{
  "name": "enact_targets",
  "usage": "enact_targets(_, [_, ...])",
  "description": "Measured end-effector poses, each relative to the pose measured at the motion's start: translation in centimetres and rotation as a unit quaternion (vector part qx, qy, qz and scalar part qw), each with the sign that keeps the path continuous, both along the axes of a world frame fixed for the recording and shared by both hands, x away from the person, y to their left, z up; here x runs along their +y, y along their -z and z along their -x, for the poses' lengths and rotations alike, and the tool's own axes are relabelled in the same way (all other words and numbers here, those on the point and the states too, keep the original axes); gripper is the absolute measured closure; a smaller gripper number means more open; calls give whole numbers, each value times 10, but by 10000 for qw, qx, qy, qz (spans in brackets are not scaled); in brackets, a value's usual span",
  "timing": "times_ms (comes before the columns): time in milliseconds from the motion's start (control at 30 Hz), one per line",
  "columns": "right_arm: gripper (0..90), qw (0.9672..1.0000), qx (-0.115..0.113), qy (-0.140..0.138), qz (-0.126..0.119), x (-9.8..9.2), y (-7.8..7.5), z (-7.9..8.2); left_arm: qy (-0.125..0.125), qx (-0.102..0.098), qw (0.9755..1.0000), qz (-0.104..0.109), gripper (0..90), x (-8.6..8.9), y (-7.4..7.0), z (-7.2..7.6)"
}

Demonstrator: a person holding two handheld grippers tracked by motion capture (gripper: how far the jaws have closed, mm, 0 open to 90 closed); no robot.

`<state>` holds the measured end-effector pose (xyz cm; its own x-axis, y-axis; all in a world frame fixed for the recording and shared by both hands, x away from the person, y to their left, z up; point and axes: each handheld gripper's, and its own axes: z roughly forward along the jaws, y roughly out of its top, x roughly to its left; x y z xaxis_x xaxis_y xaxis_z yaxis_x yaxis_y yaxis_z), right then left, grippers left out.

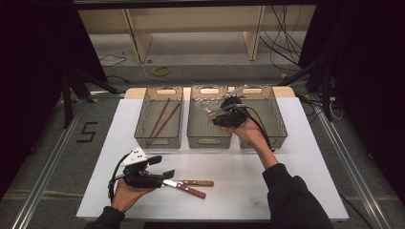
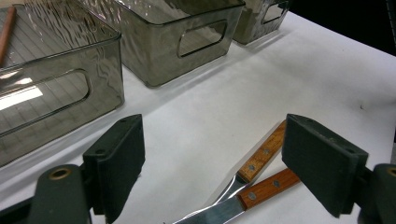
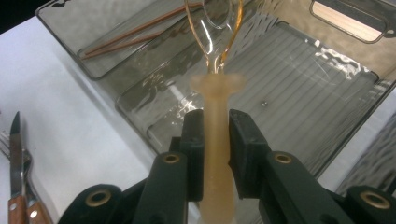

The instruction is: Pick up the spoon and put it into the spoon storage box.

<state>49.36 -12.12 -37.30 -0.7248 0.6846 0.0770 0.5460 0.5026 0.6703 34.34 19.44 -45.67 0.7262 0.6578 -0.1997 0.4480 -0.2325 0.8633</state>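
Note:
My right gripper (image 1: 223,114) (image 3: 215,140) is shut on the beige handle of a spoon (image 3: 215,107), whose clear bowl (image 3: 212,28) hangs over the middle grey bin (image 1: 208,141) (image 3: 299,107). A knife and a fork with wooden handles (image 1: 197,186) (image 2: 264,175) lie crossed on the white table near the front. My left gripper (image 1: 162,167) (image 2: 217,158) stands open just left of them, its pads (image 2: 116,156) wide apart with the blades between and below the jaws. Two brown chopsticks (image 1: 162,119) (image 3: 135,32) lie in the left bin (image 1: 159,141).
Three grey see-through bins stand side by side at the back of the white table top (image 1: 248,176); the right bin (image 1: 281,125) is partly behind the right hand. Cables and a shelf unit lie beyond the table. Metal rails run along both sides.

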Motion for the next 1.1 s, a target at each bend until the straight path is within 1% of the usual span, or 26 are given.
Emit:
enact_targets(67, [774, 10000, -30, 2, 44, 2, 1, -3, -2, 6, 10000, 8, 207, 0, 0, 0])
enact_targets(233, [773, 9999, 16, 102, 121, 8, 4, -10, 6, -14, 10000, 10, 207, 0, 0, 0])
enact_targets(367, [773, 9998, 34, 150, 105, 10, 6, -16, 2, -17, 10000, 15, 207, 0, 0, 0])
enact_targets(533, [772, 9997, 74, 210, 141, 12, 10, -20, 5, -13, 10000, 18, 205, 0, 0, 0])
enact_targets(600, [771, 9995, 124, 240, 141, 12, 12, -21, -12, -18, 10000, 33, 205, 0, 0, 0])
enact_targets(833, [766, 9994, 153, 278, 170, 12, 17, -25, 9, -15, 10000, 6, 205, 0, 0, 0])
enact_targets(900, [757, 9992, 199, 302, 188, 12, 19, -27, 14, -1, 10000, -3, 205, 0, 0, 0])
enact_targets(1000, [640, 9989, 221, 384, 165, 14, 21, -28, 18, -4, 10000, -6, 205, 1, 0, 0])
enact_targets(1100, [528, 9988, 204, 438, 120, 13, 19, -27, 8, -6, 10000, 6, 205, 1, 0, 0])
